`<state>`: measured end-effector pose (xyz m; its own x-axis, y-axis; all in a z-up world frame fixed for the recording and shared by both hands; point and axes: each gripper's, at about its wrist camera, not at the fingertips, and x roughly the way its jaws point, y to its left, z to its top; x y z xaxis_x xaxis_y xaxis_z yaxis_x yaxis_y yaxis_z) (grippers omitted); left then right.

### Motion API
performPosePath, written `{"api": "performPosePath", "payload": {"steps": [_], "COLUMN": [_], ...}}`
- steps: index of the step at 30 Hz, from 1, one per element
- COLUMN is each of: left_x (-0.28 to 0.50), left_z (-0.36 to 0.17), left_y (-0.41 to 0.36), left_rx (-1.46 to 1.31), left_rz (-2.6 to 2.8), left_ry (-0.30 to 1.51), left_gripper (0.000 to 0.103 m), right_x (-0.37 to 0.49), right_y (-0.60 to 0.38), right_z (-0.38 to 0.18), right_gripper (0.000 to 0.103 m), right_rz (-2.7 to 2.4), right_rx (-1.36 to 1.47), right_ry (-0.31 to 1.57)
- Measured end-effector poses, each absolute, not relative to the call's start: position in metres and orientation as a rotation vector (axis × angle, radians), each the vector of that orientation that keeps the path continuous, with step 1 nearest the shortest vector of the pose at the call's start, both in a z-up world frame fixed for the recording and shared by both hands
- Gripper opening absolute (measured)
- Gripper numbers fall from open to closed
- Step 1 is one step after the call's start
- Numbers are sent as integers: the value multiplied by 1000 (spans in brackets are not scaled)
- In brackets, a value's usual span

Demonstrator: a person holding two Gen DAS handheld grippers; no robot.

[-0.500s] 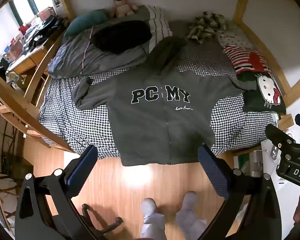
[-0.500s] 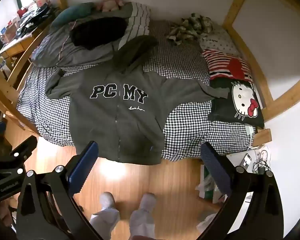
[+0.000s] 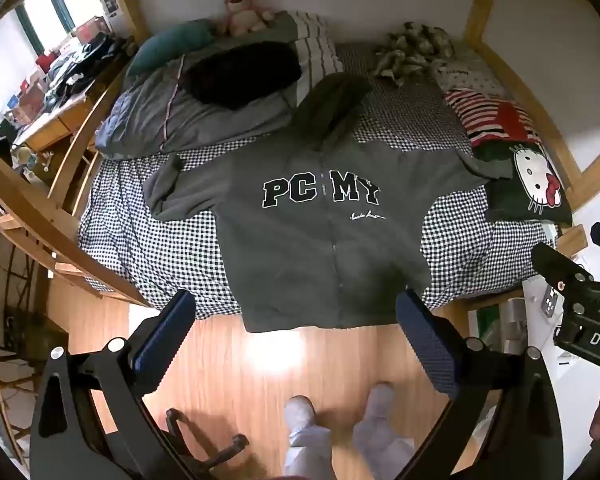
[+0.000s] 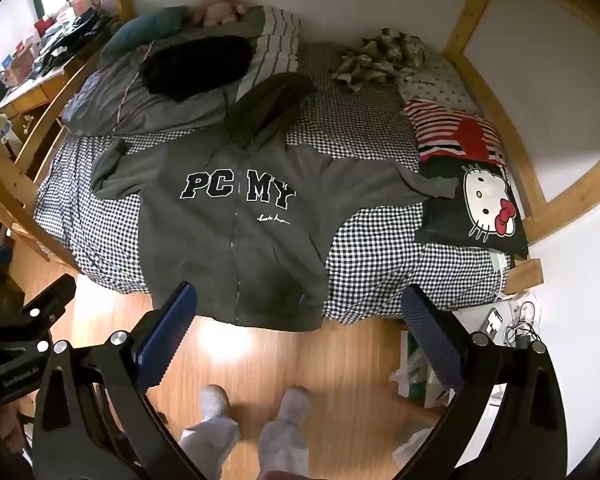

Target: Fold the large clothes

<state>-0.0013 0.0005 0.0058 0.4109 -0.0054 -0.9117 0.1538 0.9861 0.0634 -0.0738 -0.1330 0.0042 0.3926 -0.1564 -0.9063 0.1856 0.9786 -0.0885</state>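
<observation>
Grey hoodie (image 3: 320, 240) flat on bed (image 3: 140, 248) (hem overhanging edge); left gripper (image 3: 296, 336), right gripper (image 4: 300, 332): jaws spread, empty.
</observation>
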Motion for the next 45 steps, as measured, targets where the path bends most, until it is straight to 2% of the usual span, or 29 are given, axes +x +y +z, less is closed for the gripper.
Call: {"api": "performPosePath", "payload": {"steps": [45], "left_x": [-5], "left_z": [-3], "left_y": [-9], "left_rx": [162], "left_rz": [-107], "left_ry": [1155], "left_gripper": [99], "right_x": [-76], "right_y": [-128], "right_z": [1], "right_gripper": [101], "right_rz": [-218], "right_rx": [17], "right_ry": [1147]}}
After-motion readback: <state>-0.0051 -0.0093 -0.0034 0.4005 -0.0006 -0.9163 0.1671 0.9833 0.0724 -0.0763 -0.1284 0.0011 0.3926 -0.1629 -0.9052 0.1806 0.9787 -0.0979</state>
